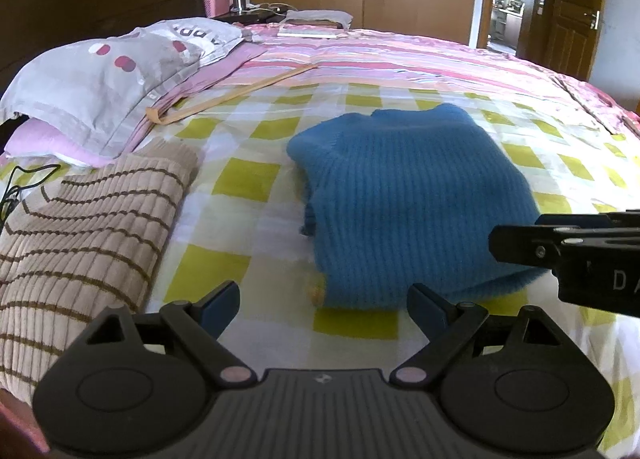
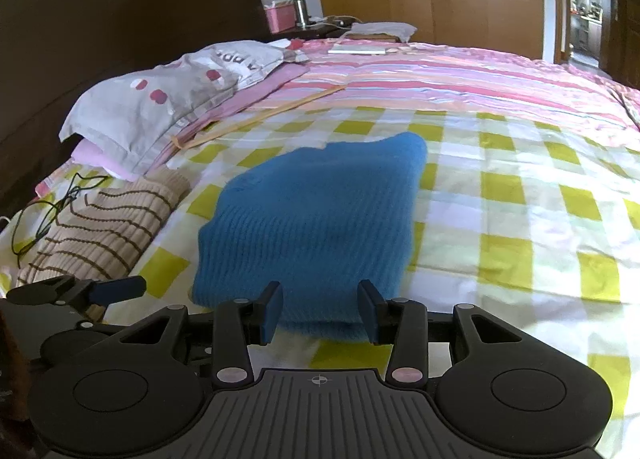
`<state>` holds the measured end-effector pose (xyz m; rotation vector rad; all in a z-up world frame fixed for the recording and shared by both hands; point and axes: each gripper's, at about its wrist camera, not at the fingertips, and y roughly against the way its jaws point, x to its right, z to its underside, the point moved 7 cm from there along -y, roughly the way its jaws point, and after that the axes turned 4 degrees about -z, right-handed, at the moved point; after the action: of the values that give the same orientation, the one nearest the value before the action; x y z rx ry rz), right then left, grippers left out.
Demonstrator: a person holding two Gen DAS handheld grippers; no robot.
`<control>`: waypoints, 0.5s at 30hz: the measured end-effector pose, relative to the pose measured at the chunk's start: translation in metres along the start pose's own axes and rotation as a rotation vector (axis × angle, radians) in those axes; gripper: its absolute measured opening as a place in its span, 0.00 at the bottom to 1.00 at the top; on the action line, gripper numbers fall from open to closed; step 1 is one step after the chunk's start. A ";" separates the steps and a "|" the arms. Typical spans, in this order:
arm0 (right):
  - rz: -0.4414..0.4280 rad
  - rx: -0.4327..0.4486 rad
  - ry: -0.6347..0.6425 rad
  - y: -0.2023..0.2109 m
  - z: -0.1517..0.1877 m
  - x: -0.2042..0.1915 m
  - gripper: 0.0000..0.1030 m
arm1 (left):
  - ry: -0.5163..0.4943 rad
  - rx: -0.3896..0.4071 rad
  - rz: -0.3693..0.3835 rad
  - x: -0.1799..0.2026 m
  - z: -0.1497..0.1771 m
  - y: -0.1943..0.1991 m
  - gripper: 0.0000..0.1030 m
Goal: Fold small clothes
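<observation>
A blue knitted garment (image 1: 412, 199) lies folded into a compact block on the yellow-checked bedsheet (image 1: 256, 183); it also shows in the right wrist view (image 2: 316, 219). My left gripper (image 1: 322, 309) is open and empty, just short of the garment's near left corner. My right gripper (image 2: 320, 313) is open and empty, its fingers at the garment's near edge; it shows from the side in the left wrist view (image 1: 504, 243). The left gripper's finger shows in the right wrist view (image 2: 116, 287).
A folded beige striped sweater (image 1: 84, 227) lies to the left of the blue one. Grey and pink pillows (image 1: 104, 87) sit at the headboard, with a wooden stick (image 1: 240, 93) beside them. A black cable (image 2: 52, 207) lies by the pillows. A pink striped quilt (image 1: 400, 59) covers the far bed.
</observation>
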<state>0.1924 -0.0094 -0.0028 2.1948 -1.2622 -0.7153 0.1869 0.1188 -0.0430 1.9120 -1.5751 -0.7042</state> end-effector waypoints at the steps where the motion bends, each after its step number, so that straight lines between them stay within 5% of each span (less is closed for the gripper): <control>1: -0.003 -0.001 0.008 -0.004 -0.003 -0.002 0.40 | 0.002 -0.001 -0.003 -0.002 -0.001 -0.002 0.93; 15: -0.034 -0.026 0.081 -0.039 -0.019 -0.022 0.43 | 0.048 -0.015 -0.013 -0.020 -0.003 -0.021 0.93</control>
<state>0.2193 0.0307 -0.0104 2.2056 -1.1719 -0.6452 0.1999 0.1422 -0.0549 1.9153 -1.5255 -0.6691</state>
